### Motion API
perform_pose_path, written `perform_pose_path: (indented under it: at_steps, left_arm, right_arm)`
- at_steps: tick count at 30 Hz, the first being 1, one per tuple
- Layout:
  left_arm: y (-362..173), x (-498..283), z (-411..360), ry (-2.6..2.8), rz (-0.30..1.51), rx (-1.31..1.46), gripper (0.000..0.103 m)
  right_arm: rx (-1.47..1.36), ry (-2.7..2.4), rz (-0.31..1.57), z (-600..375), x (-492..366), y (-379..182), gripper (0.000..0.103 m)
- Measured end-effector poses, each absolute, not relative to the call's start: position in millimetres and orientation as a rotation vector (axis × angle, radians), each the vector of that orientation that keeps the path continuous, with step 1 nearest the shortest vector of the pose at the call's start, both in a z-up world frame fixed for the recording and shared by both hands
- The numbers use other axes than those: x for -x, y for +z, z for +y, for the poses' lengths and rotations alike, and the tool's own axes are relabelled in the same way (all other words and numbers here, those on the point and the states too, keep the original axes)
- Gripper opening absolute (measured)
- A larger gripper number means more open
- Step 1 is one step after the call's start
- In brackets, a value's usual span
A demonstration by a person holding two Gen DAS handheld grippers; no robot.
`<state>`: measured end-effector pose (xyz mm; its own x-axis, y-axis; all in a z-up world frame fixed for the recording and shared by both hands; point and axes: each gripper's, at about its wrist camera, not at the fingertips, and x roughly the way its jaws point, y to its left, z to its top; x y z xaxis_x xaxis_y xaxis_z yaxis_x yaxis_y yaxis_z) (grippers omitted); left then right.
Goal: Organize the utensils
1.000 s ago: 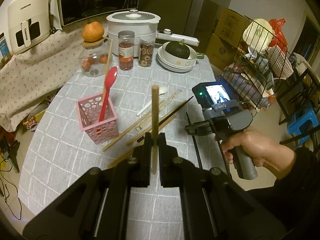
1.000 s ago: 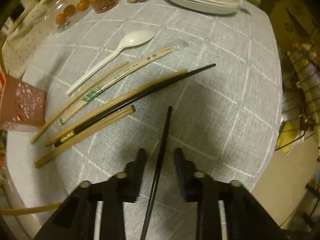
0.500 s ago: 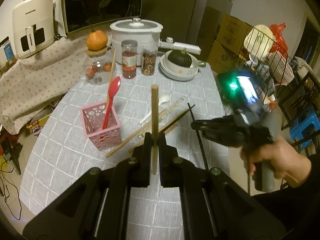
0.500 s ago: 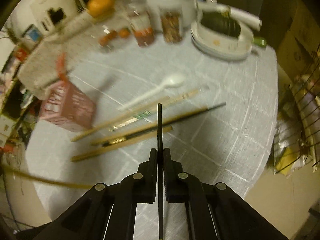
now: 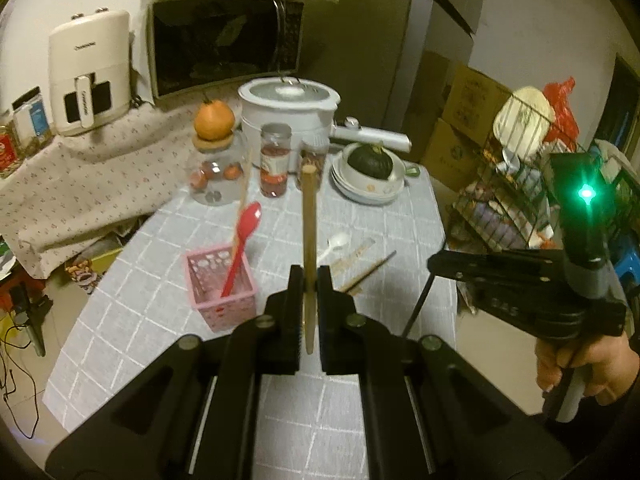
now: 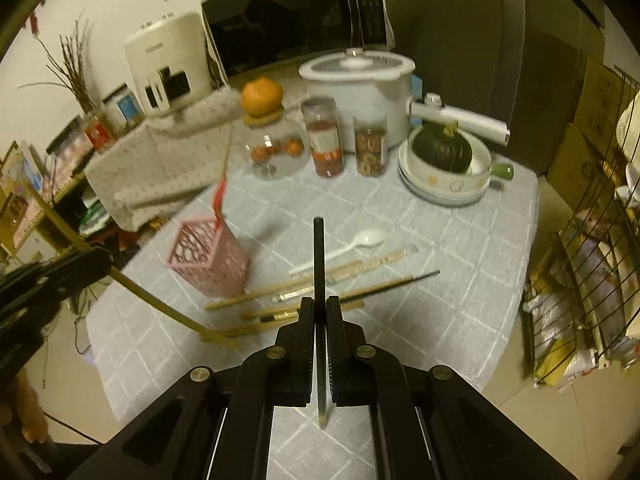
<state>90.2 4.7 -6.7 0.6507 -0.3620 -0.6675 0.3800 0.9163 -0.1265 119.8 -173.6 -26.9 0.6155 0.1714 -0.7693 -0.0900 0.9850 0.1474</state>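
Left wrist view: left tool point(image 5: 308, 280) pinched a wooden chopstick point(image 5: 308, 216), pale, round, blunt-tipped, held upright above the desk point(image 5: 132, 320), probably so it can drop end-first into the pink basket point(image 5: 220, 284). Basket was square plastic with round cut-outs, standing on the grey checked cloth, already holding a red spoon point(image 5: 242, 240), glossy plastic, bowl up, and a thin wooden stick. Right tool point(image 5: 434, 266) sat off to the right in a hand point(image 5: 588, 364), a dark stick hanging from it. Right wrist view: right tool point(image 6: 320, 308) pressed tight on a black chopstick point(image 6: 319, 256), slim, smooth, matte, pointing forward, lifted off the cloth. Loose chopsticks point(image 6: 304, 292), wooden plus one dark, and a white plastic spoon point(image 6: 352, 244) lay flat beside the basket, unsorted. Picture blurred at left. Judged: both sticks headed for the basket, most of the sorting left.
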Motion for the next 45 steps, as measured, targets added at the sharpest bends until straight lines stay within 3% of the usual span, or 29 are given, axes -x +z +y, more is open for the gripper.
perform_pose_path:
  at_steps: [7, 16, 33, 39, 43, 45]
  left_arm:
    - [13, -97, 27, -0.378, 0.667, 0.062, 0.007]
    - [28, -110, 48, -0.255, 0.527, 0.069, 0.007]
    - [-45, -185, 37, -0.163, 0.744, -0.083, 0.007]
    - [-52, -196, 39, -0.2, 0.766, -0.022, 0.007]
    - [-50, -198, 43, -0.251, 0.748, 0.083, 0.019]
    - [-50, -198, 42, -0.248, 0.745, 0.084, 0.019]
  right_arm:
    - [-0.092, 0.166, 0.791, -168, -123, 10, 0.005]
    - [-0.073, 0.196, 0.762, -148, -134, 17, 0.005]
    - [-0.094, 0.267, 0.716, -110, -145, 33, 0.005]
    - [-0.124, 0.283, 0.71, -107, -147, 37, 0.005]
    - [-0.127, 0.283, 0.71, -107, -147, 38, 0.005]
    - [-0.127, 0.284, 0.709, -107, -148, 38, 0.005]
